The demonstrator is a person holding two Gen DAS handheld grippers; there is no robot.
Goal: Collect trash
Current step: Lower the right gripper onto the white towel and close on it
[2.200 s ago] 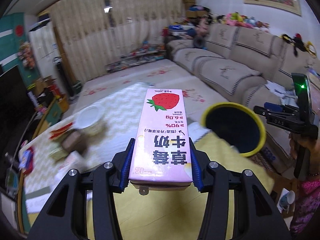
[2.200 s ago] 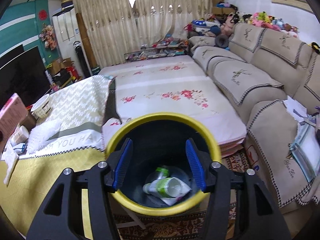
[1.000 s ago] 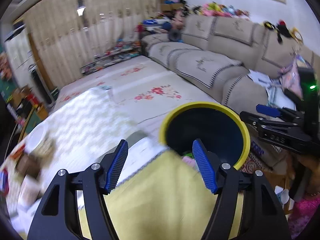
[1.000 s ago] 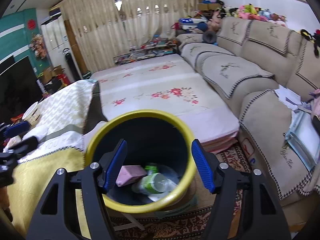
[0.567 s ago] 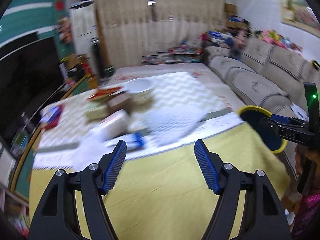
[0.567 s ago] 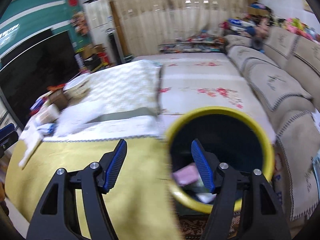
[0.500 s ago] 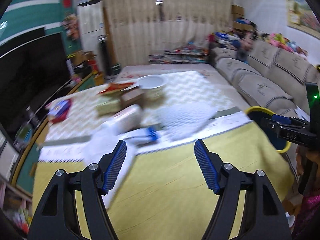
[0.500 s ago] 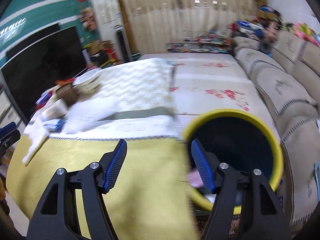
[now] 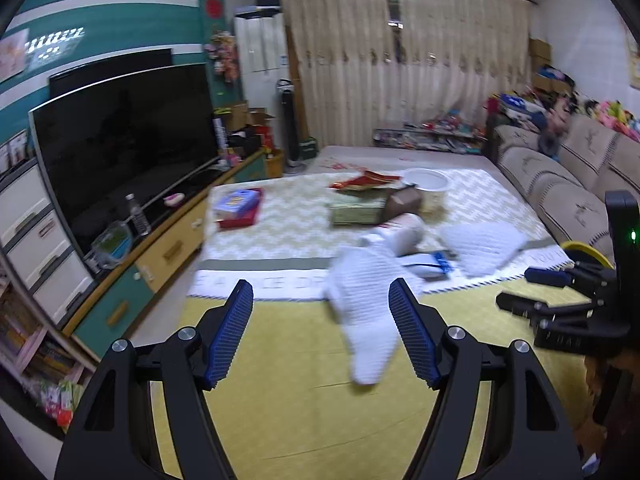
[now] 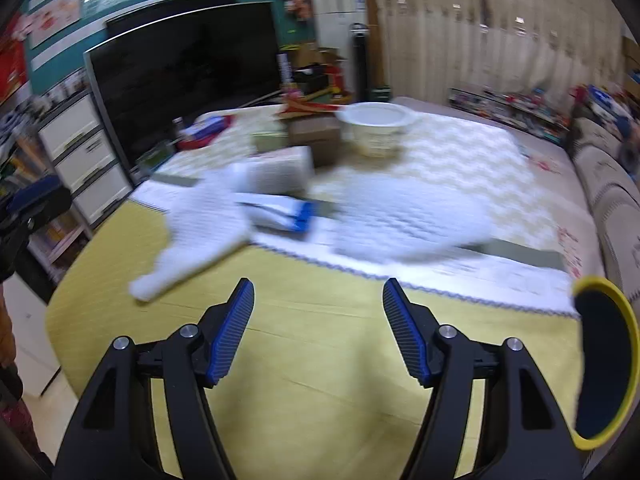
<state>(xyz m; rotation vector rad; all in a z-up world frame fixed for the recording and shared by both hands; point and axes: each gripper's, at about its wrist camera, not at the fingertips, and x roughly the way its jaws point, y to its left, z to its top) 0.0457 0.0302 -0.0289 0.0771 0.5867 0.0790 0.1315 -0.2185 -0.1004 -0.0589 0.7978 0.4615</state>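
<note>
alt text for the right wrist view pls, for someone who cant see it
Open, empty black right tongs with blue pads hang over a yellow tablecloth. Beyond them lie blurred white crumpled paper pieces, a blue-and-white packet and a white bowl. A yellow-rimmed dark bin sits at the right edge.

Teal wall [image 9: 100, 12] behind a dark television [image 9: 120, 140] — beige curtains [image 9: 400, 72] beyond.

Yellow cloth [image 10: 320, 380] on near bench: bare, open passage. Beyond it, white crumpled tissue [image 10: 200, 236] lies at cloth's far-left edge; carton [image 10: 280, 176], bowl [image 10: 376, 128] crowd farther back. Yellow-rimmed bin [image 10: 604, 360] blocks cloth's right side.
</note>
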